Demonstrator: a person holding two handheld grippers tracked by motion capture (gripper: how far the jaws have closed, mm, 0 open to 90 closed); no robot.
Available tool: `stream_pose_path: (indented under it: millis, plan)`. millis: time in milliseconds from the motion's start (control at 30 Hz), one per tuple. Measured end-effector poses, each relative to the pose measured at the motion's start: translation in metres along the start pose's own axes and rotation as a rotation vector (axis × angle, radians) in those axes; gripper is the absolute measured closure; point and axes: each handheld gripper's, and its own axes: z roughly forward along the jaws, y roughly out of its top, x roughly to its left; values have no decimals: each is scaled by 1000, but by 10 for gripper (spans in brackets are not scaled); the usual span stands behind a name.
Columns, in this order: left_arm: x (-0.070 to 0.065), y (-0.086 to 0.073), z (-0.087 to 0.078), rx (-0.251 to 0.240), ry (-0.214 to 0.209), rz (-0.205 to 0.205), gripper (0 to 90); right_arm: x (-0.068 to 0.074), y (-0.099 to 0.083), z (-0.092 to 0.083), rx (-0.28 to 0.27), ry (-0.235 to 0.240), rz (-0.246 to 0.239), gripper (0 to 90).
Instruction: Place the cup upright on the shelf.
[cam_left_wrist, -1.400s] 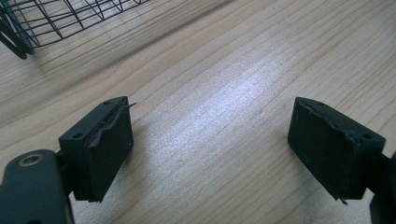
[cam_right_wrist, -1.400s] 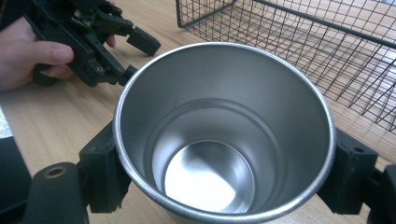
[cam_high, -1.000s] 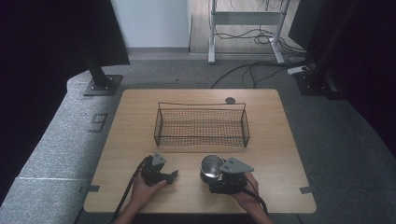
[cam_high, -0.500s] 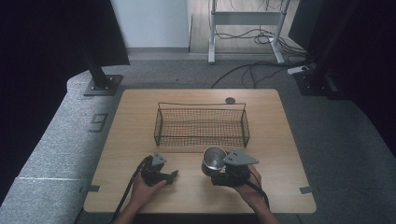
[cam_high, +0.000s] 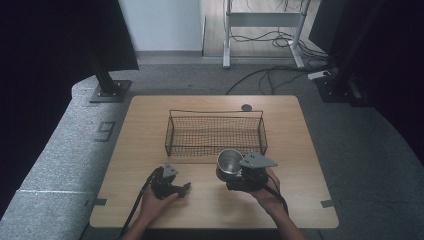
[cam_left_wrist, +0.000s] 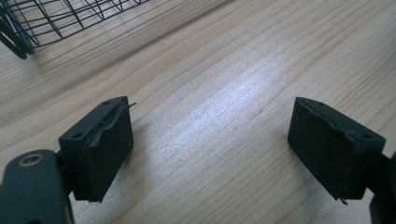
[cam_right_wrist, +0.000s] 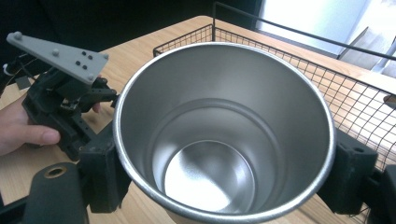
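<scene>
Since the earlier frame, the right gripper has carried the steel cup, clamped between its jaws, up-frame to the wire basket; probably not inside yet. Left gripper rests wide open, empty.

Two black hand-held grippers: the left hand-held gripper trails a black cable; the right hand-held gripper carries a grey three-cornered plate studded with small dark screws. Bare forearms, no sleeves.

Steel cup empty, clamped upright; wire basket beyond.
</scene>
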Motion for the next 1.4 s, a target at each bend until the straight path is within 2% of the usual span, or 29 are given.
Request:
stream_pose_path:
  millis: [300,533,767,1400]
  plan:
    - [0,0,0,0,0,-1,140,-6,9,3,-23,-7,14,185]
    - [0,0,0,-1,2,0,141,-8,15,9,-17,-10,9,185]
    - [0,0,0,-1,3,1,141,-15,23,14,-32,-10,36,185]
    - [0,0,0,-1,3,1,141,-23,42,30,-25,-28,31,185]
